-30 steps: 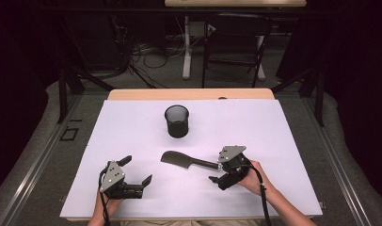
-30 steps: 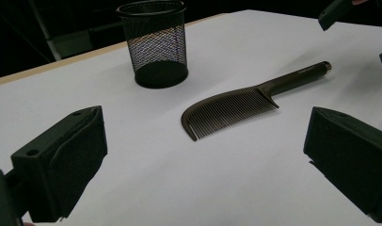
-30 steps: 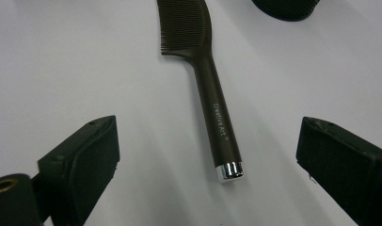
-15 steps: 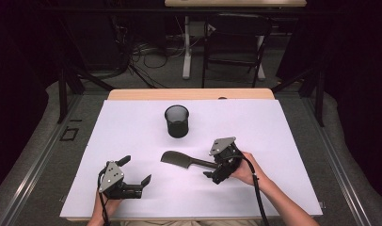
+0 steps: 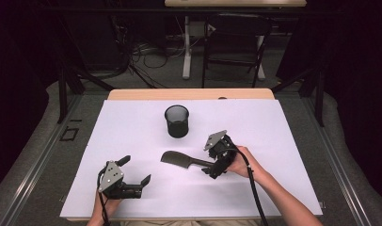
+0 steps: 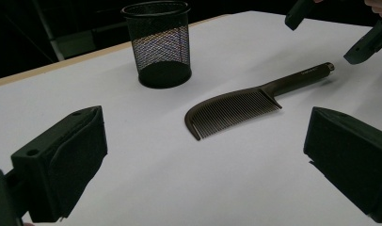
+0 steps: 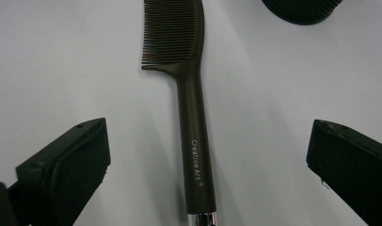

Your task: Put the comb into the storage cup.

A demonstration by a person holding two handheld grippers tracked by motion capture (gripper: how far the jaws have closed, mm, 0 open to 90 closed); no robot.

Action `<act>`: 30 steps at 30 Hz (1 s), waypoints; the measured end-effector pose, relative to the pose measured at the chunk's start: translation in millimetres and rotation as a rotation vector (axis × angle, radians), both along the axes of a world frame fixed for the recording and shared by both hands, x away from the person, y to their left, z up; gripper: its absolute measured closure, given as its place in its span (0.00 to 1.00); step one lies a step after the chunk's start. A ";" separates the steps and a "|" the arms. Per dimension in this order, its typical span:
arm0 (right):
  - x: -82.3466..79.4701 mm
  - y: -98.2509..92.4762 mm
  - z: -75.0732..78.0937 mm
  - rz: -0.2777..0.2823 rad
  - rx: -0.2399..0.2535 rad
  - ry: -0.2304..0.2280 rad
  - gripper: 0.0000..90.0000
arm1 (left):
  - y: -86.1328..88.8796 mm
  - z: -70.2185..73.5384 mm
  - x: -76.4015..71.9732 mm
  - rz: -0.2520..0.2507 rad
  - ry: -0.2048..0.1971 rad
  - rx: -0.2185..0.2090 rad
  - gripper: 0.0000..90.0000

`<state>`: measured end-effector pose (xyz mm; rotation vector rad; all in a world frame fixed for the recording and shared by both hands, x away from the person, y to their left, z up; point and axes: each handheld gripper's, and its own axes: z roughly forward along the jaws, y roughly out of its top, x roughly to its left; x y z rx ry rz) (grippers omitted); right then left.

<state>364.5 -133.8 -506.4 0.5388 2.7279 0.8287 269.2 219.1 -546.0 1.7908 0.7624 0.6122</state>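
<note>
Right hand-held gripper (image 7: 201, 174), jaws spread wide, straddles the comb (image 7: 191, 117) handle without touching.

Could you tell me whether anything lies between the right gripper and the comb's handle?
Nothing visible does: the right gripper is open, its fingers straddling the comb handle over bare white table.

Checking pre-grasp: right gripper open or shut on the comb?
Open. Right gripper jaws stand wide either side of the comb handle, touching nothing.
</note>
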 end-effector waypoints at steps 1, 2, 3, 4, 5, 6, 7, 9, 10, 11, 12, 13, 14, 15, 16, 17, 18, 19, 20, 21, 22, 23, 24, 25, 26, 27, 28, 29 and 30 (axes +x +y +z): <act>0.9 0.7 0.3 -0.004 -0.002 0.005 0.00 | -0.1 -0.1 0.0 0.001 0.002 -0.001 0.00; 2.9 1.9 0.5 -0.002 -0.007 0.011 0.00 | -0.2 -0.2 0.1 0.001 0.003 -0.002 0.00; 4.5 2.8 0.8 0.002 -0.013 0.015 0.00 | -0.1 -0.2 0.0 0.001 0.003 -0.001 0.00; 6.2 4.1 0.7 0.006 -0.015 0.016 0.00 | -0.1 -0.1 -0.1 0.001 0.002 0.000 0.00; 7.1 5.3 0.9 0.002 -0.021 0.024 0.00 | 0.0 0.0 -0.1 0.001 0.001 0.000 0.00; 8.4 6.2 0.8 0.007 -0.025 0.023 0.00 | 0.1 0.0 -0.1 0.001 0.001 -0.001 0.00; 9.8 7.7 1.2 0.003 -0.033 0.028 0.00 | 0.2 0.0 0.0 0.002 0.001 -0.001 0.00; 12.6 9.8 1.3 0.000 -0.038 0.041 0.00 | 0.2 0.0 -0.2 0.001 0.002 -0.002 0.00; 13.8 11.0 1.7 0.001 -0.047 0.045 0.00 | 0.3 0.1 -0.3 0.001 0.000 -0.002 0.00; 14.8 12.0 1.7 0.002 -0.052 0.055 0.00 | 0.2 0.1 -0.3 0.001 0.000 -0.003 0.00; 16.0 13.0 1.5 0.006 -0.054 0.056 0.00 | 0.2 0.1 -0.2 0.002 0.000 -0.003 0.00; 17.0 13.9 1.6 0.008 -0.060 0.063 0.00 | 0.2 0.0 -0.2 0.002 0.001 -0.004 0.00; 17.6 15.1 1.3 0.008 -0.059 0.066 0.00 | 0.1 0.0 -0.2 0.001 0.001 -0.003 0.00; 18.2 15.7 1.7 0.010 -0.067 0.066 0.00 | 0.0 0.0 -0.3 0.000 0.001 -0.002 0.00; 18.5 17.2 2.1 0.010 -0.070 0.069 0.00 | -0.2 0.1 -0.4 -0.001 0.000 -0.002 0.00; 19.1 18.3 2.2 0.016 -0.073 0.070 0.00 | -0.2 0.2 -0.5 0.000 -0.001 -0.003 0.00; 19.4 19.7 2.0 0.016 -0.073 0.073 0.00 | -0.3 0.2 -0.5 0.001 -0.001 -0.003 0.00; 20.0 21.1 2.2 0.019 -0.083 0.075 0.00 | 0.0 0.2 -0.3 -0.001 -0.001 -0.002 0.00; 20.8 22.6 2.0 0.024 -0.087 0.079 0.00 | 0.1 0.1 -0.2 0.001 -0.001 -0.003 0.00; 21.0 24.4 1.8 0.024 -0.093 0.083 0.00 | 0.2 0.1 -0.2 0.001 -0.001 -0.003 0.00; 21.7 26.0 1.5 0.029 -0.099 0.080 0.00 | 0.3 0.2 -0.3 0.000 -0.002 -0.003 0.00; 22.2 27.4 1.2 0.034 -0.097 0.081 0.00 | 0.3 0.2 -0.3 0.000 -0.002 -0.003 0.00; 22.5 28.9 1.0 0.033 -0.098 0.085 0.00 | 0.2 0.1 -0.3 0.002 -0.001 -0.006 0.00; 23.3 30.0 1.1 0.037 -0.109 0.082 0.00 | 0.4 0.0 -0.1 0.002 -0.001 -0.004 0.00; 23.4 31.6 0.7 0.036 -0.112 0.087 0.00 | 0.4 0.0 0.0 0.003 0.000 -0.003 0.00; 23.4 33.1 0.2 0.038 -0.119 0.091 0.00 | 0.4 0.1 -0.1 0.002 0.000 -0.003 0.00; 23.4 34.7 -0.5 0.045 -0.127 0.096 0.01 | 0.4 0.2 -0.3 0.000 -0.001 -0.003 0.00; 22.5 36.3 -0.9 0.049 -0.141 0.102 0.03 | 0.4 0.2 -0.4 -0.001 -0.001 -0.003 0.00; 22.3 37.6 -1.4 0.059 -0.152 0.097 0.07 | 0.5 0.3 -0.4 -0.002 0.000 -0.002 0.00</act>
